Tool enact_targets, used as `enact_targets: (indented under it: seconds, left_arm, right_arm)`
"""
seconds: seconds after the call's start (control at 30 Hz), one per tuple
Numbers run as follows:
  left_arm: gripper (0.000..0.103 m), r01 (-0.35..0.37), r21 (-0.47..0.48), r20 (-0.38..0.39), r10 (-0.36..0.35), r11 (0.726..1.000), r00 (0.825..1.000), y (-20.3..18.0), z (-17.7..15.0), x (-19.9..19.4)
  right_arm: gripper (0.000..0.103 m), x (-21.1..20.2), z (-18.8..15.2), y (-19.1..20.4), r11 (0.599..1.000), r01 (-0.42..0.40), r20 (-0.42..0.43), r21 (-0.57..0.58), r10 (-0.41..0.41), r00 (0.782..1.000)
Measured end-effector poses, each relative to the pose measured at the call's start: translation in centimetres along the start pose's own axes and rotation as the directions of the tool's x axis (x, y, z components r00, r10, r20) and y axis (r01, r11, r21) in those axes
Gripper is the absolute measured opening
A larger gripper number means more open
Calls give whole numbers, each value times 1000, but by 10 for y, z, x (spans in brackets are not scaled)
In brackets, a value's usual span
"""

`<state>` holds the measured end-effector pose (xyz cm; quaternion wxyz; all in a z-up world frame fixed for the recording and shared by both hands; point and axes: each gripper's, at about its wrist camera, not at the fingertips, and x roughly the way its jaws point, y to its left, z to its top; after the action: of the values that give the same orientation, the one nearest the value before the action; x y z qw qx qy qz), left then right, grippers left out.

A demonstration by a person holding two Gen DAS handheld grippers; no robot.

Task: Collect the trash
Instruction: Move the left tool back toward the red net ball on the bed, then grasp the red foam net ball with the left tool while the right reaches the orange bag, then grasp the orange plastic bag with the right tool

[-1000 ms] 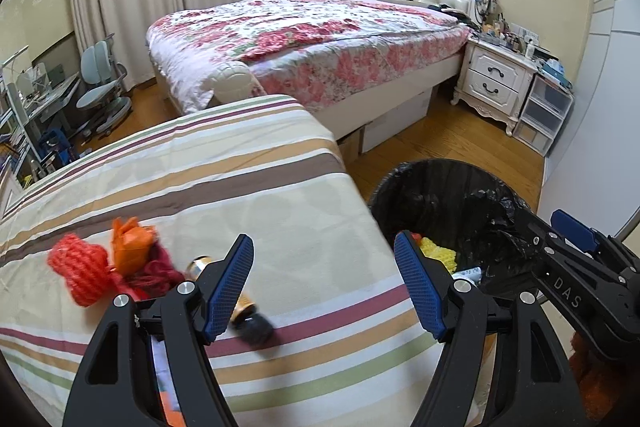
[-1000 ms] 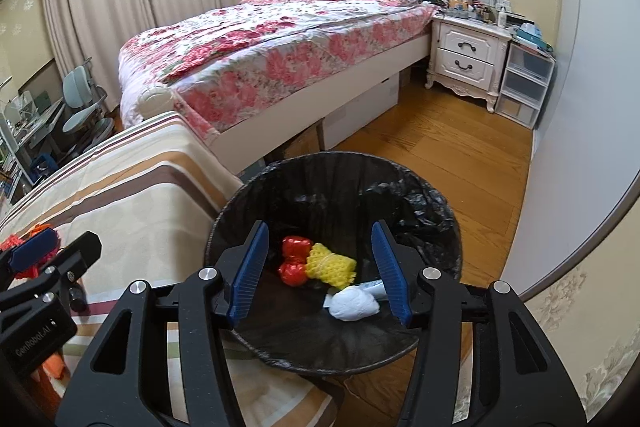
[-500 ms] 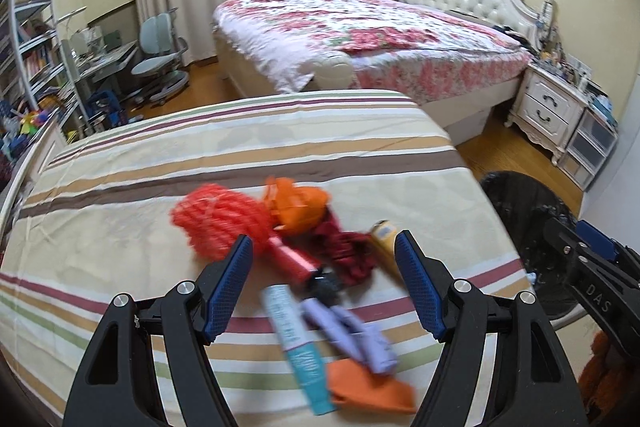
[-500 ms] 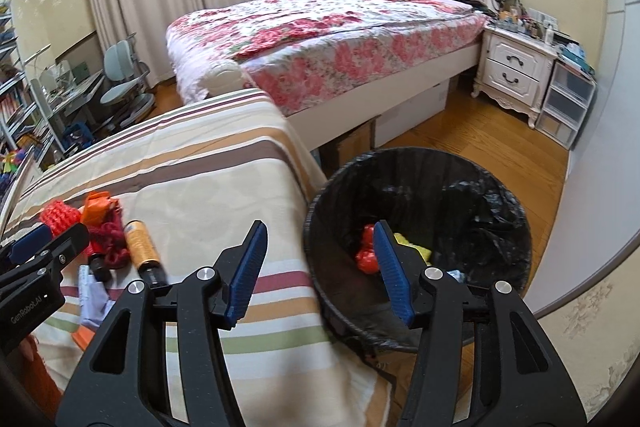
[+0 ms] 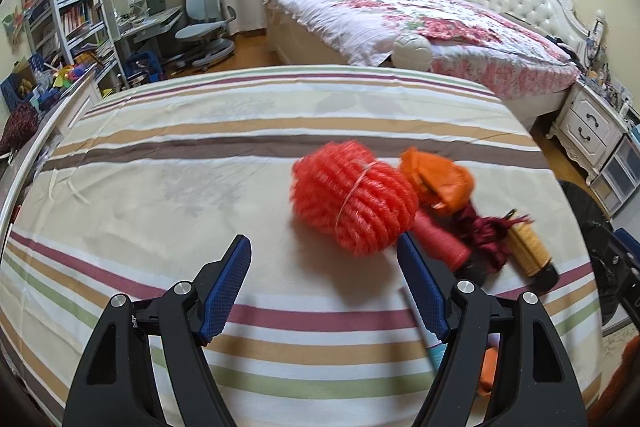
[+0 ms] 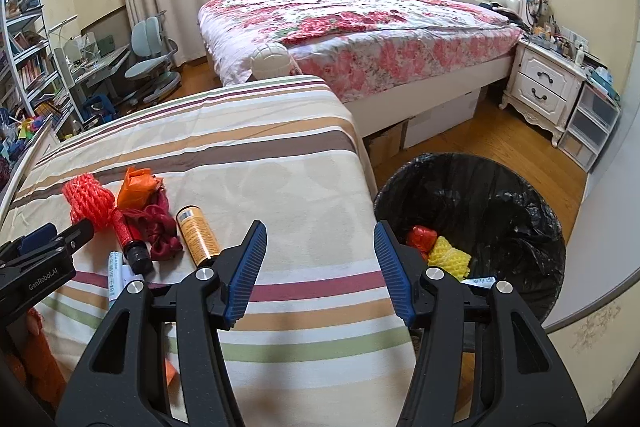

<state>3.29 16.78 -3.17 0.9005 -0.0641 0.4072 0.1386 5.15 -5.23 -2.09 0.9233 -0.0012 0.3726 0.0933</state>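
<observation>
A pile of trash lies on the striped bedspread [image 5: 200,155]: a red mesh bundle [image 5: 352,199], an orange wrapper [image 5: 438,181], a red tube [image 5: 442,241], a dark red scrunchie [image 5: 484,231], a yellow-labelled can [image 5: 528,255] and a white-teal tube [image 5: 426,337]. My left gripper [image 5: 324,287] is open and empty, just short of the mesh bundle. My right gripper [image 6: 320,267] is open and empty, over the bed's edge, between the can [image 6: 197,237] and the black-lined bin [image 6: 476,187]. The bin holds red [image 6: 420,237] and yellow [image 6: 448,257] trash.
A floral bed [image 6: 360,27] stands behind, with a white nightstand [image 6: 544,87] and plastic drawers [image 6: 592,131] at the right. A desk, chair [image 5: 204,27] and bookshelves [image 5: 68,7] stand at the far left. Wooden floor [image 6: 460,131] surrounds the bin.
My left gripper swung left from the bin side to face the trash pile and closed in on the mesh bundle. My right gripper swung left from above the bin towards the bed's edge.
</observation>
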Motion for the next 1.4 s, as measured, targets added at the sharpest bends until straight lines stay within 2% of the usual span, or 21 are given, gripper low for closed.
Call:
enact_targets:
  seconds: [0.13, 0.33, 0.53, 0.7, 1.0, 1.07, 1.1, 1.17, 1.2, 1.4]
  left_arm:
    - [73, -31, -32, -28, 30, 999, 999, 21, -9, 5]
    - [73, -30, -59, -43, 27, 998, 999, 36, -17, -2]
    - [73, 9, -47, -35, -11, 999, 999, 29, -23, -14]
    - [74, 29, -35, -12, -29, 999, 999, 21, -13, -14]
    - [75, 42, -13, -13, -42, 999, 999, 15, 6, 14]
    - [63, 45, -5, -14, -45, 999, 999, 17, 6, 17]
    - [60, 46, -1, -16, -46, 999, 999, 17, 6, 18]
    - [46, 48, 7, -20, -48, 999, 999, 19, 5, 19]
    - [42, 47, 9, -22, -47, 999, 999, 20, 5, 20]
    - [40, 49, 7, -11, -49, 999, 999, 35, 2, 17]
  right_arm:
    - [55, 3, -2, 6, 1000, -9, -8, -8, 8, 1000]
    - [55, 4, -5, 8, 1000, -14, -16, -11, 14, 1000]
    - [55, 3, -8, 5, 1000, -14, -20, -2, 14, 1000]
    - [55, 2, -8, 5, 1000, -15, -17, -1, 15, 1000]
    - [55, 0, 5, 20, 998, -41, 0, -37, 41, 999]
    - [55, 0, 10, 28, 997, -51, 5, -52, 51, 999]
    - [55, 0, 12, 31, 997, -55, 7, -60, 56, 998]
    - [55, 1, 17, 40, 995, -68, 9, -76, 69, 998]
    - [55, 2, 19, 45, 994, -76, 8, -84, 77, 997]
    - [55, 10, 25, 80, 982, -115, -14, -149, 115, 993]
